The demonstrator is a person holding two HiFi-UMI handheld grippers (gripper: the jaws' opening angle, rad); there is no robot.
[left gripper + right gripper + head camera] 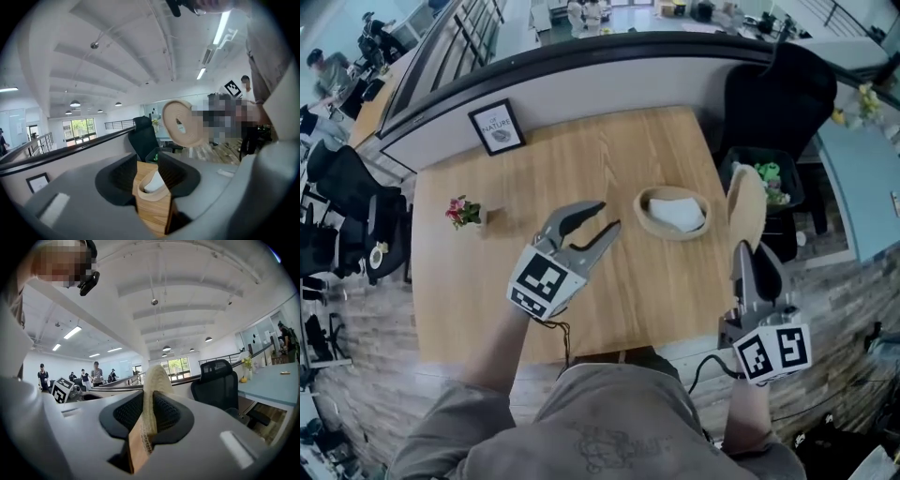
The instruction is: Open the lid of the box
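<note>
The round box [672, 214] sits open on the wooden bench [609, 159], toward 3 o'clock from the bench's middle, with something white [678, 216] inside it. Its lid [746, 204] is off and stands on edge at the box's 3 o'clock, clamped between the jaws of the right claw [744, 255]. The left claw [607, 216] hovers at the box's 9 o'clock with its jaws moderately apart, holding nothing and clear of the box. A framed picture [497, 127] stands at 11 o'clock and small flowers [464, 212] at 9 o'clock.
</note>
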